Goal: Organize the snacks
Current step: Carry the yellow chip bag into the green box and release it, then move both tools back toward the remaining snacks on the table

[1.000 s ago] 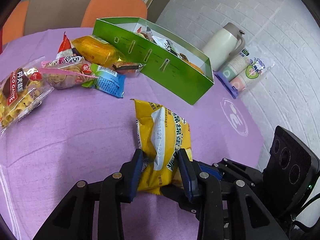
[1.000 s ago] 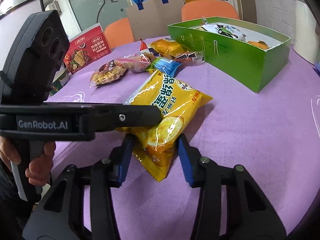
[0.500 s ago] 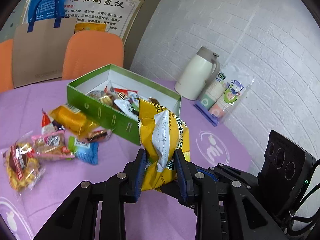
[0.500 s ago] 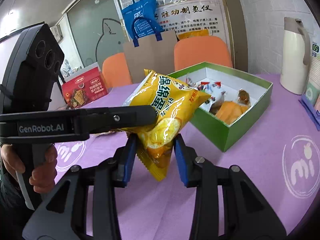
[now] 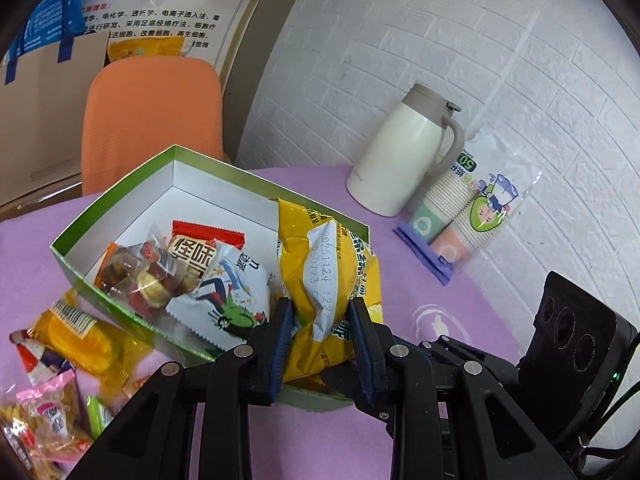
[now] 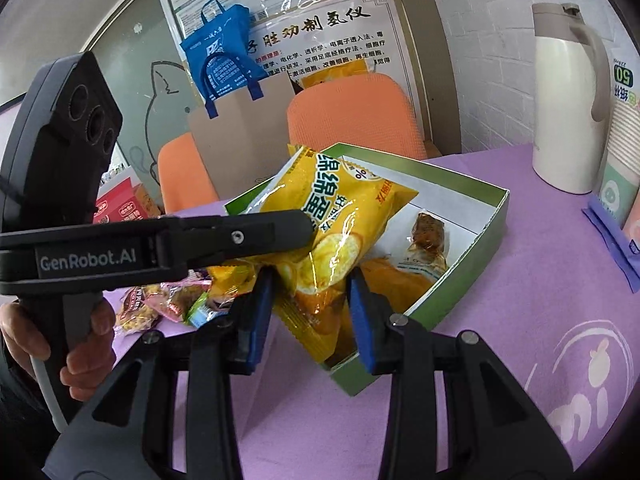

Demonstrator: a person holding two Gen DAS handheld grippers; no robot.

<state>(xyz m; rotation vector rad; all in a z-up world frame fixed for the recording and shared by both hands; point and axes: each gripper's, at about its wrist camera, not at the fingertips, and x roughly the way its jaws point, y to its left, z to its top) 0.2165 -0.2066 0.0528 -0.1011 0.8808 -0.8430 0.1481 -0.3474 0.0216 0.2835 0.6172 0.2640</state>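
A yellow snack bag [image 5: 320, 272] hangs in the air over the near right end of the green box [image 5: 120, 184]. My left gripper [image 5: 320, 336] is shut on the bag's lower part. In the right wrist view the same yellow bag [image 6: 340, 216] tilts over the box [image 6: 480, 248], and my right gripper [image 6: 310, 312] is shut on its bottom corner. The left gripper [image 6: 160, 248] crosses from the left, held by a hand [image 6: 80, 340]. The box holds several wrapped snacks [image 5: 192, 276].
Several loose snack packs [image 5: 68, 344] lie on the purple tablecloth [image 5: 36, 272] left of the box. A white thermos [image 5: 400, 160] and a pack of paper cups [image 5: 468, 216] stand by the brick wall. An orange chair [image 5: 152, 120] is behind the table.
Both grippers have lifted the yellow bag off the table and carried it forward, from in front of the box to above its near end.
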